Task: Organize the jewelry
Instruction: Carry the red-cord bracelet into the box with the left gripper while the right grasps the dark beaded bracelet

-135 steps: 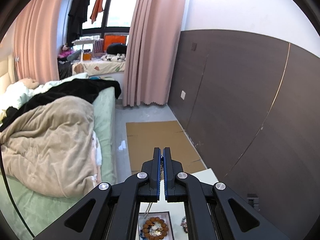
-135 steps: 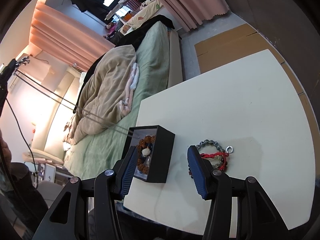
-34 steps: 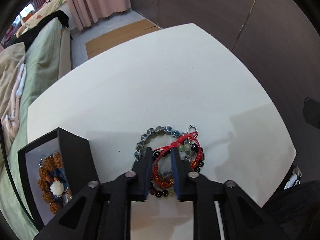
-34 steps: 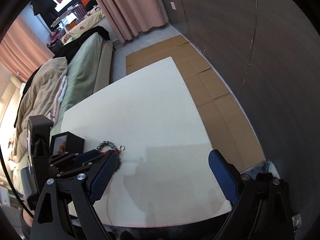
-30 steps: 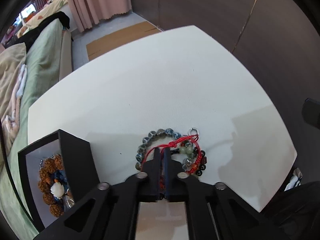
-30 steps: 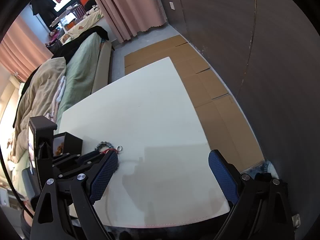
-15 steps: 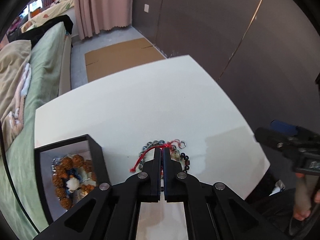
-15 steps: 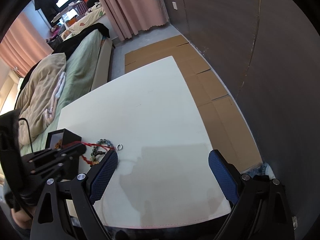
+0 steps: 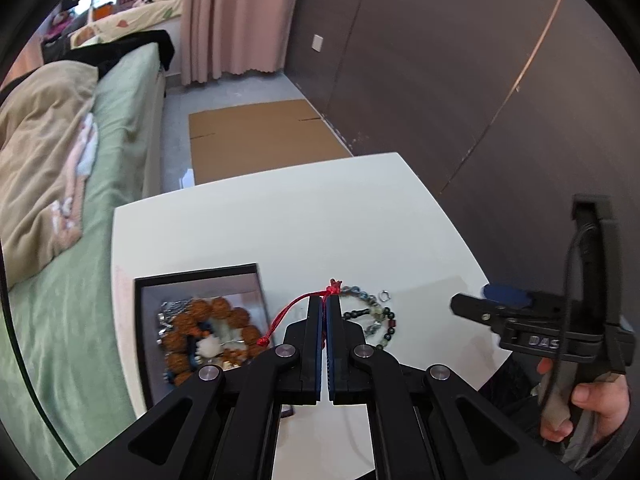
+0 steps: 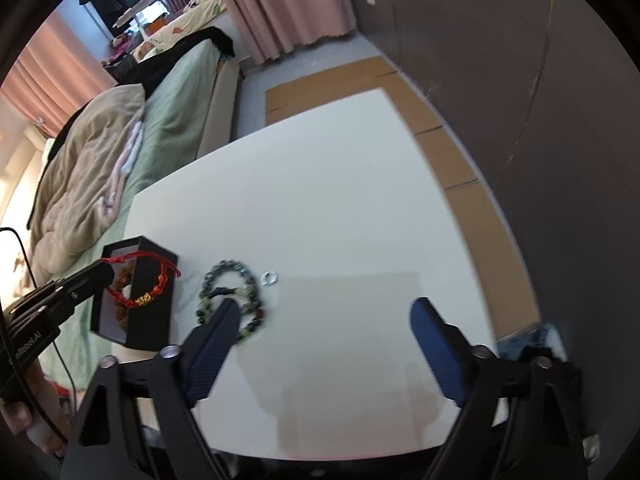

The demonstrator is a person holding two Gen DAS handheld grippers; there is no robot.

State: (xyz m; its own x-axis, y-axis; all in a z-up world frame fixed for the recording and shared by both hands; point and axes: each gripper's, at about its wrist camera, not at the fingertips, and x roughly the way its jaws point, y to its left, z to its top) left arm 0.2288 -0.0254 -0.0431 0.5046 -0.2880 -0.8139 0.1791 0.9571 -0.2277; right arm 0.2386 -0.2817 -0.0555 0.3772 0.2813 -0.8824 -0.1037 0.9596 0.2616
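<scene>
The step in hand looks like moving 1 piece from the loose pile into the box. The left gripper (image 9: 323, 300), at lower centre of the left wrist view, has its jaws pressed together on the red cord bracelet (image 10: 154, 286). In the right wrist view that bracelet hangs clear of the white table (image 10: 320, 208), dangling at left of frame in front of the black jewelry box (image 10: 154, 322). Whether it hangs right over the opening or just short of it, I cannot say from this angle.

The box (image 9: 140, 320) sits at lower left of the left wrist view, open, with a brown bead bracelet (image 9: 208, 334) already lying in it. Just right of the box on the table lie 2 or so dark bead bracelets (image 10: 232, 292), overlapping, and a small silver ring (image 10: 270, 278) beside them.

The right gripper (image 10: 326, 334) has just been narrowing its jaws, yet they stand spread with only bare table between them; its left finger covers part of the bead pile.

Next, I judge, the left hand needs to carry the cord over the box opening, lower it and part its jaws. The slack loop may catch on the box wall.
</scene>
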